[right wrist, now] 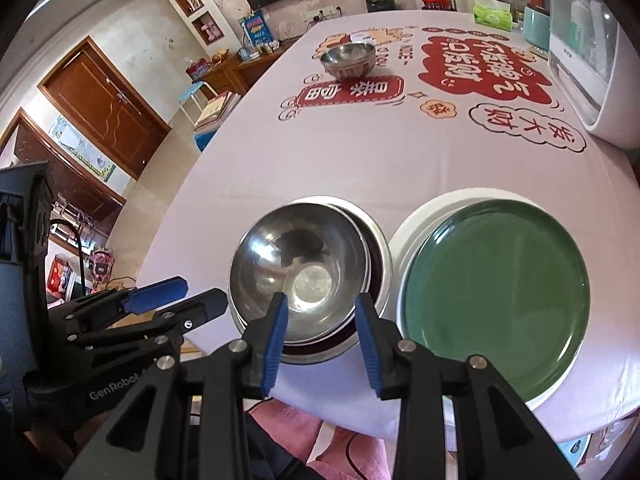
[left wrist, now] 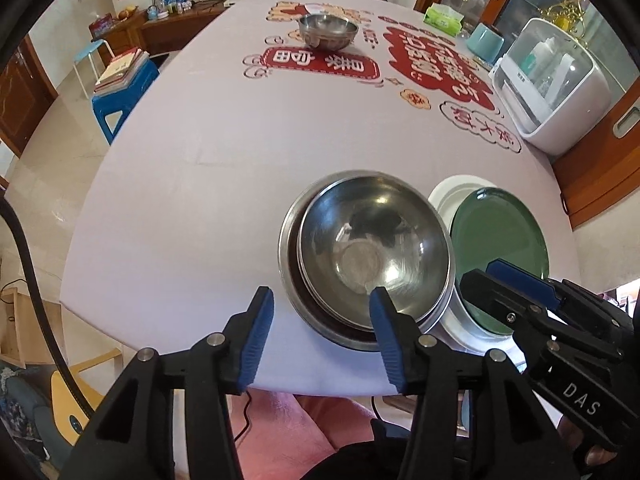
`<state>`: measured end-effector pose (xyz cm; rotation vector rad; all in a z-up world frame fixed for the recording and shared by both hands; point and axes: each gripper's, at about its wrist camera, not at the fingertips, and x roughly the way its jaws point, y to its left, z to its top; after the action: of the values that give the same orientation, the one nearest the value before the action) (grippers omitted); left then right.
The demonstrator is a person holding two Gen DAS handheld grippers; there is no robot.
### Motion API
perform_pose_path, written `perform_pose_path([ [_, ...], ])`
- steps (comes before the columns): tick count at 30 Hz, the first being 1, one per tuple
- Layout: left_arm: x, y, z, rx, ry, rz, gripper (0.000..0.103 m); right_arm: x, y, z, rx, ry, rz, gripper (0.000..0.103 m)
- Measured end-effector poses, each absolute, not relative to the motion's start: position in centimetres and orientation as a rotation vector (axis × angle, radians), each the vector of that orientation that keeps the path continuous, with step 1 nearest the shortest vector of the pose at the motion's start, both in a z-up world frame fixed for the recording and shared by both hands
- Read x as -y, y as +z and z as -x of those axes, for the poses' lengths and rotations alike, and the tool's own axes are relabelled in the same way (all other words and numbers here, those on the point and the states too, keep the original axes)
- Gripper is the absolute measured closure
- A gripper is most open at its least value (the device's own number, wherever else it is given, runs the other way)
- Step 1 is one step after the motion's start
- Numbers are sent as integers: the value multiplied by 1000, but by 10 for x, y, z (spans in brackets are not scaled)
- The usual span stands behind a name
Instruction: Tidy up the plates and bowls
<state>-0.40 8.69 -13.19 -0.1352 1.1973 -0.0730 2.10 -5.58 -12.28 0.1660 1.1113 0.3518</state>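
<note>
Nested steel bowls (left wrist: pixel 372 256) sat beside stacked plates (right wrist: pixel 496 300) at the near table (left wrist: pixel 208 184) edge; one bowl (left wrist: pixel 328 31) waited at twelve o'clock.
Left tongs (left wrist: pixel 322 312) and right tongs (right wrist: pixel 322 316) both stood part open, gripping nothing; sorting looked mostly done.

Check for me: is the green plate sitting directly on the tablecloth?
No, the green plate rests on a white plate whose rim shows around its far and left edges, beside the nested steel bowls.

"DAS" stands in white on the right tool (left wrist: pixel 520 280), "GenRobot" on the left tool (right wrist: pixel 180 294); the tablecloth (right wrist: pixel 360 152) print is upside-down Chinese.
</note>
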Motion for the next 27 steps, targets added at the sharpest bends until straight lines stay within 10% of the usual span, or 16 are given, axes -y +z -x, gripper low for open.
perform_pose_path([
  [27,-120,-4,-132,-1059,-53,37,28,83,-20,-140,-880,201,-159,34],
])
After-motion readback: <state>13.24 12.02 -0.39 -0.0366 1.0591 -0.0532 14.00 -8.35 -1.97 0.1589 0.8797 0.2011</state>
